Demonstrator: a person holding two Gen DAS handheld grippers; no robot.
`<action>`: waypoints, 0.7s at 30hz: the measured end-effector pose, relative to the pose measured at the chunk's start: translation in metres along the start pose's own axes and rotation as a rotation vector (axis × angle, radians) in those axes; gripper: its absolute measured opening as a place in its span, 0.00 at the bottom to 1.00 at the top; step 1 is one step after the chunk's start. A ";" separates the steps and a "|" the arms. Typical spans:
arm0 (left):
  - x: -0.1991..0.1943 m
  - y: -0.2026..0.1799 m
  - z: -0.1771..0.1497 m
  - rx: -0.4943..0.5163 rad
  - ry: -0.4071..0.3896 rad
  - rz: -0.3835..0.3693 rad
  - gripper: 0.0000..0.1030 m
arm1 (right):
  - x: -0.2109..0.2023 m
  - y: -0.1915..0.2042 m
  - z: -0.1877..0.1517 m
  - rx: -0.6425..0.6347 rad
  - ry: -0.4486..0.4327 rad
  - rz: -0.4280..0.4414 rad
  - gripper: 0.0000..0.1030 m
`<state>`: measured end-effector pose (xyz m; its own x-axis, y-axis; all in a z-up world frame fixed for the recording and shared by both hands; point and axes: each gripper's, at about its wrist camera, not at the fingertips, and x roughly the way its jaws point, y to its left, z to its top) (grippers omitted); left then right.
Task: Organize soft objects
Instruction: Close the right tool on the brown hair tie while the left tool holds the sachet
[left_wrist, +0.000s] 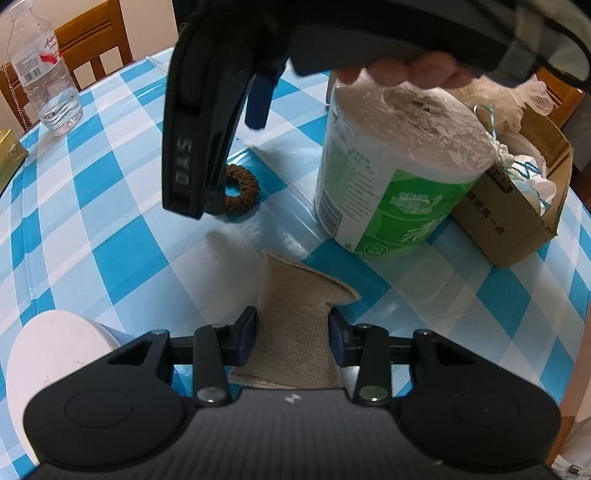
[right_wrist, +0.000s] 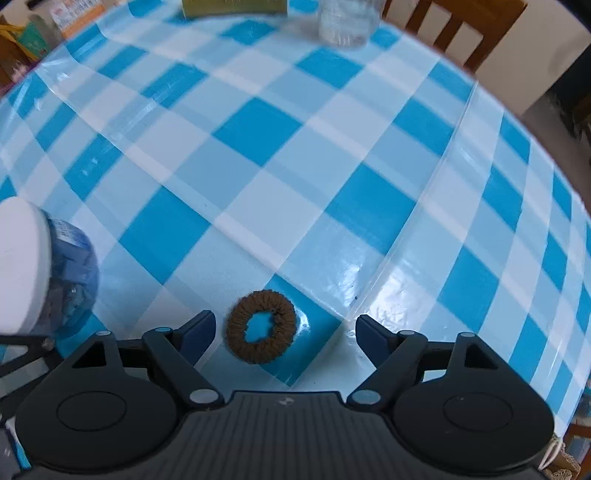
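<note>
My right gripper (right_wrist: 284, 334) is wide open just above the brown hair tie (right_wrist: 261, 326), which lies flat on the blue checked tablecloth (right_wrist: 295, 166) between my fingers.

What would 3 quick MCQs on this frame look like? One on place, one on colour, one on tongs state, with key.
1. Where does the brown hair tie lie?
A. in the cardboard box
B. flat on the checked tablecloth, between the open fingers of the right tongs
C. on top of the paper roll

2. What colour is the printed label on the paper roll?
A. green
B. red
C. purple

3. What state are the left tongs in?
A. open and empty
B. shut on the beige cloth
C. shut on the water bottle

Key: B, the tie sits on the tablecloth inside the gap of the right tongs, touching neither finger; A, green print wraps the roll's lower half; B, both pads press the sides of the beige cloth.
</note>
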<state>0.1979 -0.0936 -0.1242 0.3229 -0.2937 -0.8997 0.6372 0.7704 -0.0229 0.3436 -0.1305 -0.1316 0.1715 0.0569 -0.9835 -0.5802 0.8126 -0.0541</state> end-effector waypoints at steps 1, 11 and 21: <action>0.000 0.000 0.000 0.000 0.000 -0.001 0.38 | 0.004 0.000 0.001 0.003 0.014 -0.006 0.78; 0.001 0.003 -0.001 0.009 0.002 -0.015 0.38 | 0.011 0.004 0.006 0.024 0.047 0.038 0.47; -0.007 -0.002 -0.007 0.032 0.006 -0.016 0.32 | -0.007 0.012 0.000 0.019 -0.008 0.034 0.41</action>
<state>0.1895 -0.0891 -0.1209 0.3078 -0.3024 -0.9021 0.6641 0.7473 -0.0239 0.3350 -0.1211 -0.1256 0.1582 0.0892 -0.9834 -0.5709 0.8208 -0.0174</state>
